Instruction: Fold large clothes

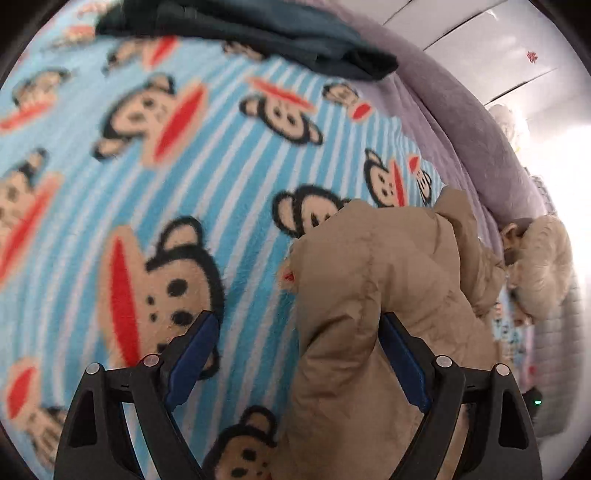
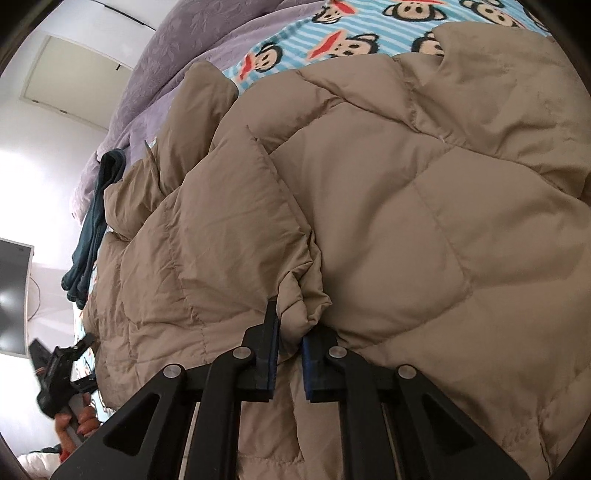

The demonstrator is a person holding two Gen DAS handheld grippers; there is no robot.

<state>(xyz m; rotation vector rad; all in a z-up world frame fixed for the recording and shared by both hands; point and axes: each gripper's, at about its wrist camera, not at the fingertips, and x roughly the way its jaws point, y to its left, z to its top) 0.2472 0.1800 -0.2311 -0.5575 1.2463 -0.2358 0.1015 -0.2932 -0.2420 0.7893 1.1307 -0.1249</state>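
Observation:
A large tan puffer coat (image 2: pixel 388 221) lies spread on a bed covered by a blue striped monkey-print blanket (image 1: pixel 207 192). My right gripper (image 2: pixel 290 347) is shut on a bunched fold of the coat's edge. In the left wrist view the coat (image 1: pixel 373 295) lies at the right, its fur-trimmed hood (image 1: pixel 543 266) at the far right. My left gripper (image 1: pixel 299 332) is open, its right finger against the coat's edge and its left finger over the blanket. The left gripper also shows in the right wrist view (image 2: pixel 62 373) at the lower left, in a hand.
A dark teal garment (image 1: pixel 258 33) lies folded at the far side of the blanket, also in the right wrist view (image 2: pixel 92 221). A purple quilt (image 1: pixel 476 129) lies along the bed's edge. A monitor (image 2: pixel 13 299) stands by the wall.

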